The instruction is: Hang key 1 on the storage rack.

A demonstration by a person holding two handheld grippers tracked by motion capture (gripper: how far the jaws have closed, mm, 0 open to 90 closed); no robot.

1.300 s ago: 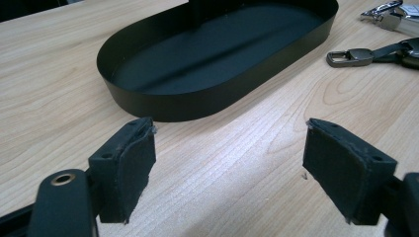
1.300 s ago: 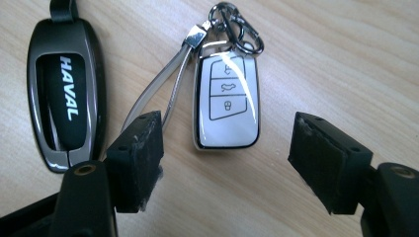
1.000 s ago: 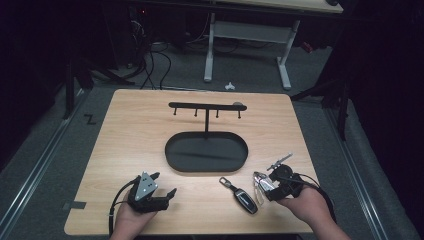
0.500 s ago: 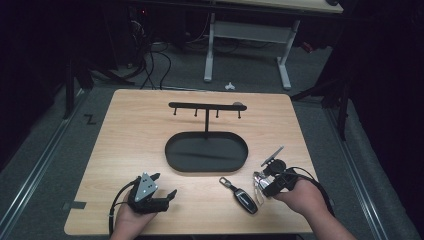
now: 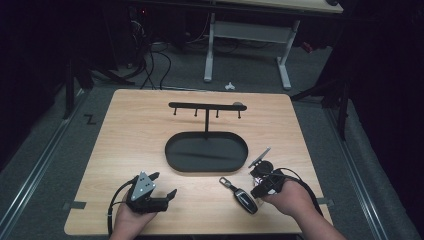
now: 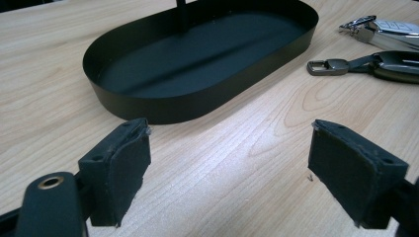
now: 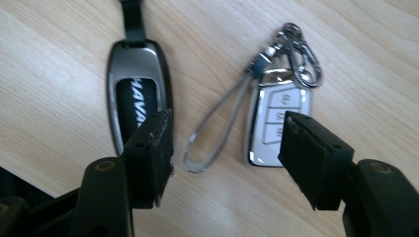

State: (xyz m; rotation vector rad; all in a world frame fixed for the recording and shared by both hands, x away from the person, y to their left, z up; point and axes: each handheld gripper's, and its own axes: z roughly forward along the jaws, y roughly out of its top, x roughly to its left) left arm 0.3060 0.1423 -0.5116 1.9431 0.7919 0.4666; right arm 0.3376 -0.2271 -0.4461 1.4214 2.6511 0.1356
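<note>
Hovering low over the wooden table (image 5: 125, 130), my right gripper (image 7: 225, 148) has its jaws spread above a white key fob (image 7: 279, 123) and its wire loop (image 7: 217, 128); a dark key fob (image 7: 136, 94) lies just beside; my left gripper (image 6: 230, 158) is spread too, empty, near the black oval tray (image 6: 207, 94).

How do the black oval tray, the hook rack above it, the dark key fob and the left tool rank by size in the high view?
1. Black oval metal tray, clearly largest.
2. Black T-shaped hook rack; its bar spans a little less than the tray.
3. Left tool in the hand.
4. Dark key fob with strap, somewhat smaller than the tool, both near the camera.
</note>
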